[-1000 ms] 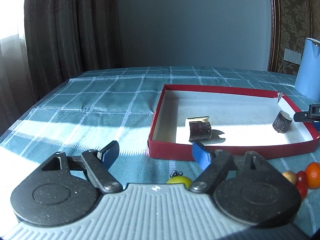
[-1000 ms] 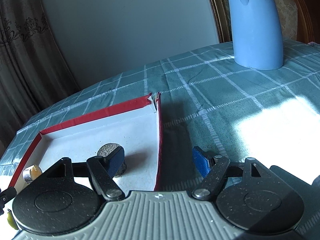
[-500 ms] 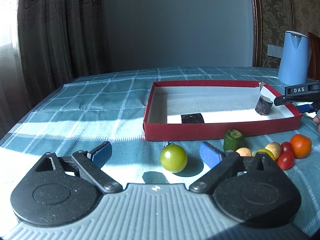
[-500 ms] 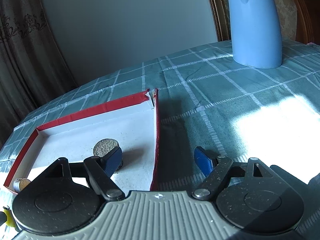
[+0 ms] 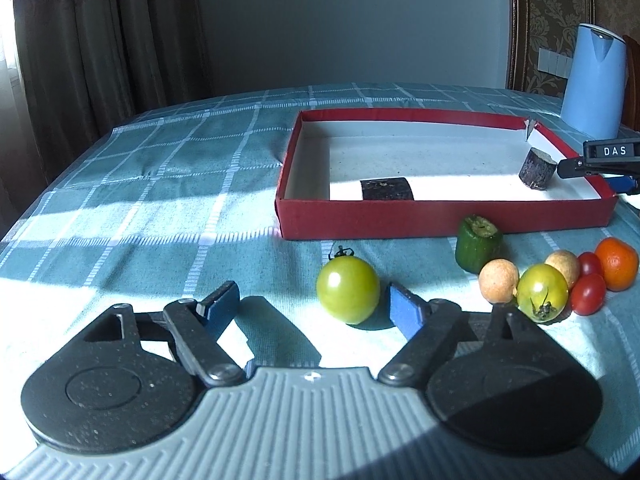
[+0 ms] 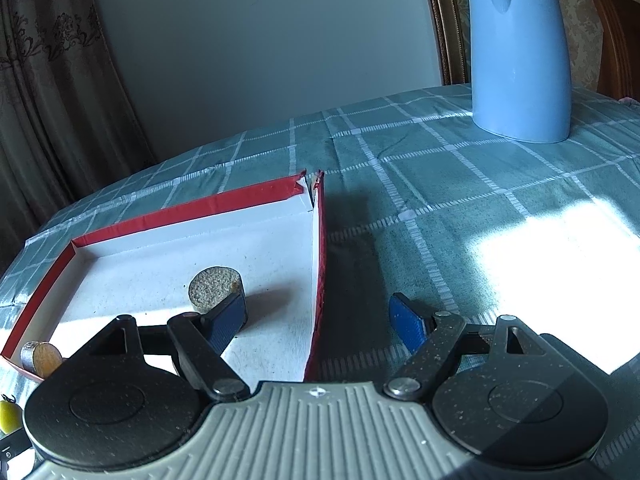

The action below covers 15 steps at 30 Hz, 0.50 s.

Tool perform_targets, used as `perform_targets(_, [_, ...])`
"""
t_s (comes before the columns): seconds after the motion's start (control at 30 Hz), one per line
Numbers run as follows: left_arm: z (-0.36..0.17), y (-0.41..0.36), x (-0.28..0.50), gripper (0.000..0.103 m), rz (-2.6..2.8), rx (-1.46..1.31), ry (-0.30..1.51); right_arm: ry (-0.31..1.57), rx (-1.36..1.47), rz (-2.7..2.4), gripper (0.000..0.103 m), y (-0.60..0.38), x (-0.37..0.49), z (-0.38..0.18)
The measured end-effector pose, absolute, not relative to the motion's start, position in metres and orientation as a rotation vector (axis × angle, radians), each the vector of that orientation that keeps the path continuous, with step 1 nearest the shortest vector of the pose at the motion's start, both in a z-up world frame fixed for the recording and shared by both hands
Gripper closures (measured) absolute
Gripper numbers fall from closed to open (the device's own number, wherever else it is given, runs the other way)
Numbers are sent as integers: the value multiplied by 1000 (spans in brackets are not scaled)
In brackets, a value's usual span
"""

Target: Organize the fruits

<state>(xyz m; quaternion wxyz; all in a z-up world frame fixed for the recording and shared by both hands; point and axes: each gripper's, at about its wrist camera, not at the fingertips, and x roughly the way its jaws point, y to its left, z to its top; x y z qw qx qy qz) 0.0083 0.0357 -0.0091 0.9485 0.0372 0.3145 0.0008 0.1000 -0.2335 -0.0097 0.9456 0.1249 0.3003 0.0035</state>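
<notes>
A green tomato [image 5: 348, 290] lies on the checked cloth just in front of my left gripper [image 5: 312, 308]. It sits between the blue fingertips, close to the right pad [image 5: 404, 312]; the jaws are closing and neither pad presses it. To its right lie a cut green piece [image 5: 478, 242], two beige balls [image 5: 498, 280], another green tomato [image 5: 542, 292], red cherry tomatoes [image 5: 588, 294] and an orange [image 5: 616, 264]. The red box [image 5: 440, 222] holds two dark pieces [image 5: 386, 190]. My right gripper [image 6: 316, 320] stands open astride the box's right wall [image 6: 318, 240], its left finger beside a dark stub [image 6: 214, 288].
A blue kettle [image 6: 520, 52] stands on the cloth at the back right. A curtain [image 5: 100, 40] hangs at the far left behind the table. The right gripper's body [image 5: 600, 160] pokes in over the box's right end. Sunlit cloth spreads right of the box.
The left view has drawn back and tipped away from the box, so the green tomato and the fruit cluster now show. Its jaws widened, then narrowed. The right gripper has barely shifted.
</notes>
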Motion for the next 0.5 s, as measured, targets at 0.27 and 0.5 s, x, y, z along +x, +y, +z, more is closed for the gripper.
perform_targets(0.27, [-8,30,4,61,-57,102,624,602,176,-16,24,-226,97,-9])
perform_targets(0.5, [-9,25,2,72,-83,119,618,602,164,-31,24,-226,92,-10])
